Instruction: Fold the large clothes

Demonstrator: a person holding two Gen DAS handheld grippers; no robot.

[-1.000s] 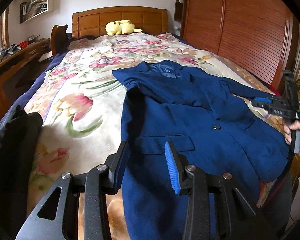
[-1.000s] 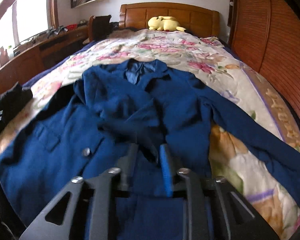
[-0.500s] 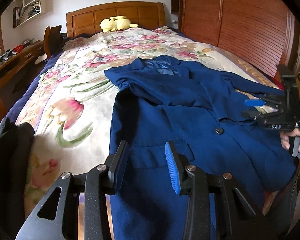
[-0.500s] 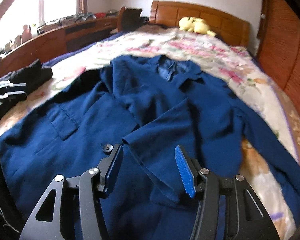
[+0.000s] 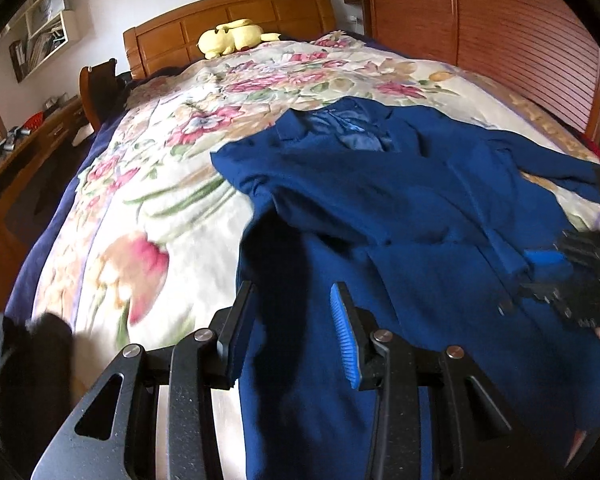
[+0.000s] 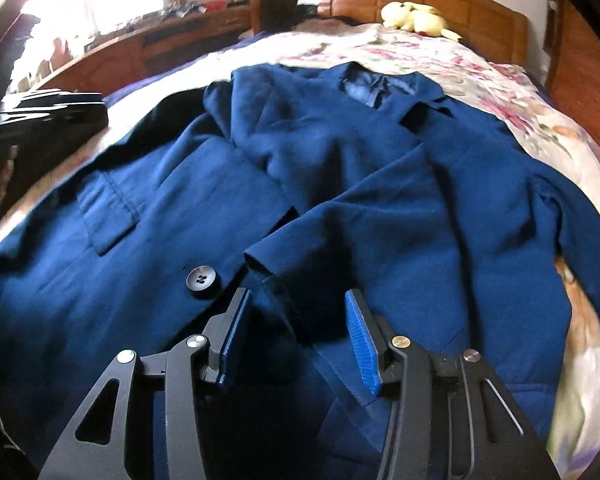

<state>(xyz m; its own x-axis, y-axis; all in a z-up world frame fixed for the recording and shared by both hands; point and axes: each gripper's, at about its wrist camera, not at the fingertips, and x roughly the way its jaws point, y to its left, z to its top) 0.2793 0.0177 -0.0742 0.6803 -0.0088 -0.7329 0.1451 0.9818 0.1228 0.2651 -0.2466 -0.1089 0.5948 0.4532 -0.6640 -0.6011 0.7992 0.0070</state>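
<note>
Far left, a dark garment [image 5: 28, 364] sits bunched at the bed's near corner, out of yr way so the quilt [image 5: 172, 216] stays free as a folding surface. The blue jacket [image 5: 380, 240] lies face up on that quilt, collar twd the headboard [image 5: 228, 16], hem twd you; that puts both front panels and the sleeves in reach w/o walking round the bed.

Yr left gripper [image 5: 292, 336] hangs over the jacket's left edge, jaws apart, nothing btwn them. It sits right where cloth meets quilt, prob. so you can pinch that side seam and bring it across.

The left sleeve [image 6: 320, 184] already lies folded over the chest, its cuff [image 6: 260, 264] ending just beside the black button [image 6: 202, 277]. Laid inward like that it keeps the bundle narrow.

Yr right gripper [image 6: 296, 340] is low over the cuff w/ jaws apart; they've just been closing in a bit, but the pads don't press on cloth yet, though the cuff edge shows btwn them. Looks like you're lining up to tug or flatten that cuff.

The right sleeve [image 6: 572, 216] runs out along the quilt, not yet folded in. Its turn comes next, I'd guess. Yellow plush toy [image 6: 416, 18] by the headboard is well clear
</note>
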